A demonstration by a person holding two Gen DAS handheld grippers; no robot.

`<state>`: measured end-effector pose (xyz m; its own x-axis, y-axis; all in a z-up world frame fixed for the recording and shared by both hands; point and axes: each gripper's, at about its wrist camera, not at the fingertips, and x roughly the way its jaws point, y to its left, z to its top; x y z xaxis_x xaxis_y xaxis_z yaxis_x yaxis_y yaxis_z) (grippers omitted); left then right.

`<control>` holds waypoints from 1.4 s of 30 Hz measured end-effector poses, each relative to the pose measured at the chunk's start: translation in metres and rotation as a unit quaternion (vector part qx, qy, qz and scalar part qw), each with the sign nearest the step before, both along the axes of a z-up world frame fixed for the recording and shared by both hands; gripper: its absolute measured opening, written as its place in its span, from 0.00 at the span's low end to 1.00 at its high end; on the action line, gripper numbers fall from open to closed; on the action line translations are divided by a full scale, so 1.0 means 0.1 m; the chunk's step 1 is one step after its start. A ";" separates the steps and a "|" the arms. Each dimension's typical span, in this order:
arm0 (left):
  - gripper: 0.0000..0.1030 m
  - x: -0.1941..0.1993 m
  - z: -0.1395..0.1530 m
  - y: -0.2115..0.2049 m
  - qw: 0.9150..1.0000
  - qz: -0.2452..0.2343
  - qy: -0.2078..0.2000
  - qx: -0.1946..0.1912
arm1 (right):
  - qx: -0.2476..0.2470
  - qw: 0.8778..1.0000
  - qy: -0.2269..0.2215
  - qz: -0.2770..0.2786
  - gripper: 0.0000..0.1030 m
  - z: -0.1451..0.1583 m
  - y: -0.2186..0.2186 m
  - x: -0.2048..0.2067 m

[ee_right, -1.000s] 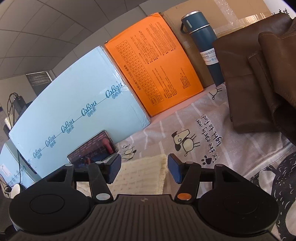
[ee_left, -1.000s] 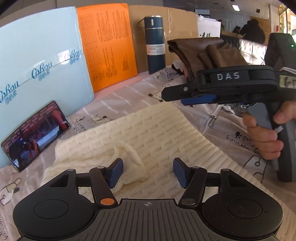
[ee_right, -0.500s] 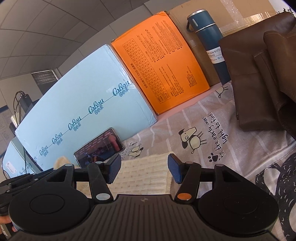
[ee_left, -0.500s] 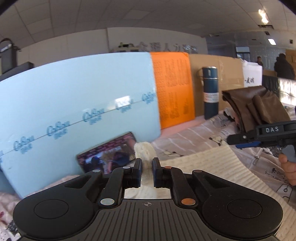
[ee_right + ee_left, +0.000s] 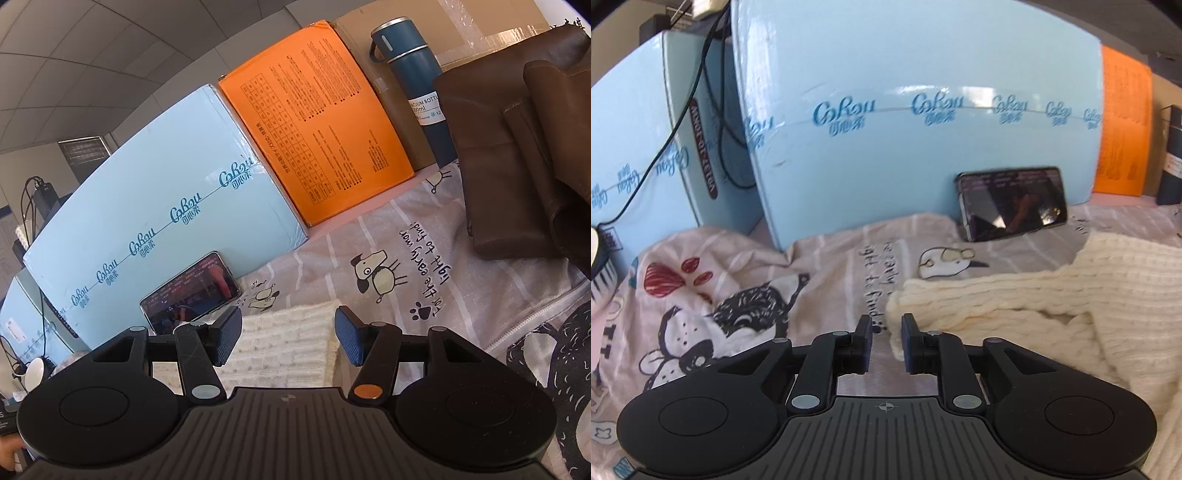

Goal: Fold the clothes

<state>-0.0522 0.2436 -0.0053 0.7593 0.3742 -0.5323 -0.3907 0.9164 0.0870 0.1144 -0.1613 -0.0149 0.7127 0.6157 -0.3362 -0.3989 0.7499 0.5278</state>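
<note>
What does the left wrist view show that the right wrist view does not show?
Only the left wrist view shows the left gripper, its jaws narrowly apart at the sweater's sleeve end, and a black cable. Only the right wrist view shows the open right gripper, the brown garment and the brown cardboard box. Both show the cream sweater, the phone, the blue box, the orange box and the printed sheet.

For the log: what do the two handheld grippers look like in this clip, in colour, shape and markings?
Both share one build: a black ribbed body flanked by two round black discs, with black linkage arms to two blue textured pads. The left gripper has silver pivot caps and a small crosshair mark on its body. The right gripper has one silver and one orange pivot cap. No cables or sleeves show.
</note>
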 end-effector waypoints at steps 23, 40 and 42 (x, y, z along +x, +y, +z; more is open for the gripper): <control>0.16 -0.45 -0.12 -1.34 0.957 -0.288 0.018 -0.009 | -0.005 1.000 -0.021 0.016 0.59 0.01 0.02 -0.09; 0.52 -1.83 -0.04 -0.31 0.996 0.001 -0.057 -0.064 | -0.052 0.982 -0.103 0.153 0.65 0.21 0.08 -0.78; 0.59 -1.91 -0.05 -0.25 0.997 0.014 -0.055 -0.061 | -0.067 0.972 -0.120 0.192 0.66 0.23 0.06 -1.02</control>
